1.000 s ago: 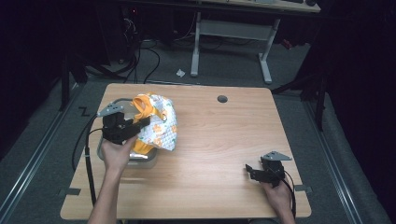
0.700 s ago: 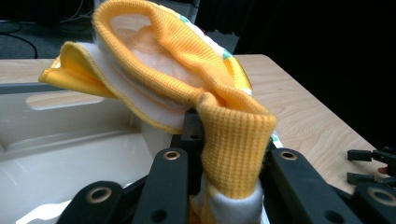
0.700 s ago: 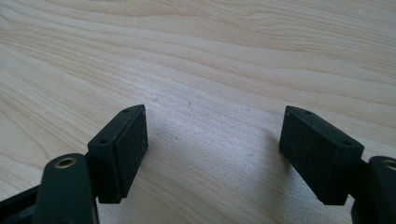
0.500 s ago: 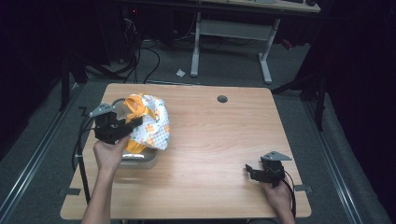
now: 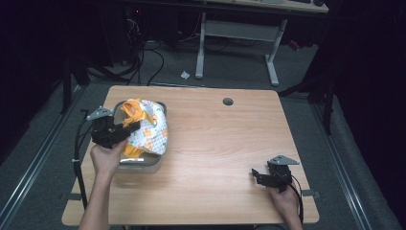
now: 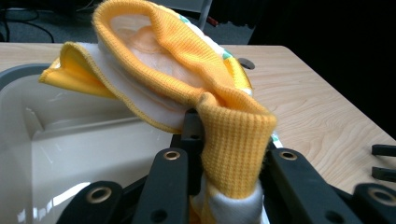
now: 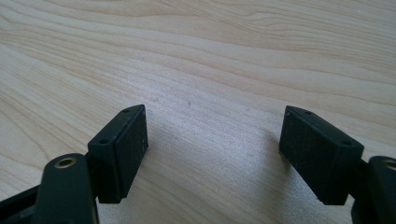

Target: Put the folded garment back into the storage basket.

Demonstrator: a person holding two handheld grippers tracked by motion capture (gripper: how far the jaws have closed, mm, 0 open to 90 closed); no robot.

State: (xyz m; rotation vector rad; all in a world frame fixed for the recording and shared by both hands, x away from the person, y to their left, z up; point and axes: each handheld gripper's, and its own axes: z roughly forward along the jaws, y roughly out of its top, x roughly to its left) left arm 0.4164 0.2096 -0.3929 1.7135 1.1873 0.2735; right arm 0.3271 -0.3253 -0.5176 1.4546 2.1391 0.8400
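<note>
A small garment [image 5: 146, 127], white with an orange print and yellow ribbed trim, hangs over the right part of a grey and white bin [image 5: 139, 163] at the table's left. My left gripper [image 5: 130, 128] is shut on the yellow trim; in the left gripper view the cloth [image 6: 187, 84] is pinched between the jaws above the bin's white inside [image 6: 84, 149]. My right gripper [image 5: 254, 175] rests low near the table's front right corner, open, and in the right gripper view [image 7: 212, 154] there is bare wood between its jaws.
The wooden table [image 5: 225, 143] has a round cable hole [image 5: 228, 101] near its far edge. Behind the table stand desk legs [image 5: 270, 52] and floor cables [image 5: 153, 57]. A rail [image 5: 38, 153] runs along the floor at the left.
My left gripper has drawn the garment leftward and slightly toward the person, over the bin. The right gripper has stayed in place.
</note>
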